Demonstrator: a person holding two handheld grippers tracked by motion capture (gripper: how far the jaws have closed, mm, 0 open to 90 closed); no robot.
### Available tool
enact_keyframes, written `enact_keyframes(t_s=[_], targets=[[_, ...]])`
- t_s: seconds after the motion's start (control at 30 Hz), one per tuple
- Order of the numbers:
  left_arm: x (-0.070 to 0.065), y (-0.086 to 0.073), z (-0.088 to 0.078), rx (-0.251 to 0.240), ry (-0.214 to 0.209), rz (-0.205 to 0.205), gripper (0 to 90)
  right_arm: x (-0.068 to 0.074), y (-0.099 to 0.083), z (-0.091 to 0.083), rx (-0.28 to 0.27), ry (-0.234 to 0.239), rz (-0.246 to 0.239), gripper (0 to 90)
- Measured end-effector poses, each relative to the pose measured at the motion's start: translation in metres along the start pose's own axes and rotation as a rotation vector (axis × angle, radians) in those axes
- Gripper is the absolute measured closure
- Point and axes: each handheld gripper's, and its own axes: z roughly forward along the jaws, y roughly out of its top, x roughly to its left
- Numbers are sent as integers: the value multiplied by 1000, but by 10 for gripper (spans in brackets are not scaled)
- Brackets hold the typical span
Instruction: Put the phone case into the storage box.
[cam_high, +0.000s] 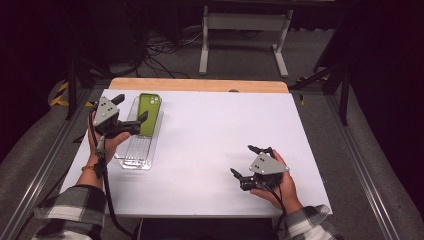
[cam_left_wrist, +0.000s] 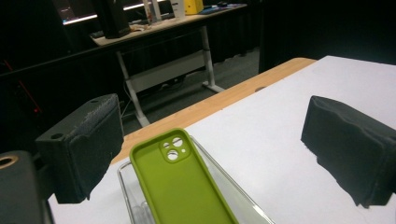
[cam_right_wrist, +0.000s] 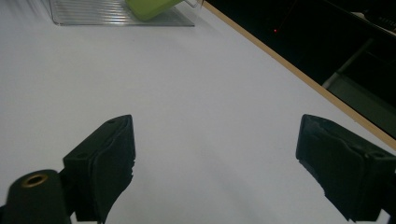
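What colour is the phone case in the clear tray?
The phone case is yellow-green, lying in the clear tray. The left gripper view shows it best.

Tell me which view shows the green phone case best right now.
The left gripper view: the green phone case lies close between the open jaws, camera cutouts plain, in the clear tray. The high view shows it whole but small. The right gripper view catches just one corner at the top edge.

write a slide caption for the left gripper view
Open left gripper poised over a green phone case lying in a clear tray on the white table.
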Motion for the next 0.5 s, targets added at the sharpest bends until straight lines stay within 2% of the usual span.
enact_keyframes(t_s=[0.2, 0.47, 0.5], targets=[[-9, 0, -10, -18, -11, 26, 62, 0, 0, 0, -2, -3, 11, 129], [-17, -1, -15, -40, -22, 22, 62, 1, 0, 1, -3, -1, 7, 129], [-18, 0, -16, -40, -22, 35, 62, 1, 0, 1, -3, 0, 4, 129]])
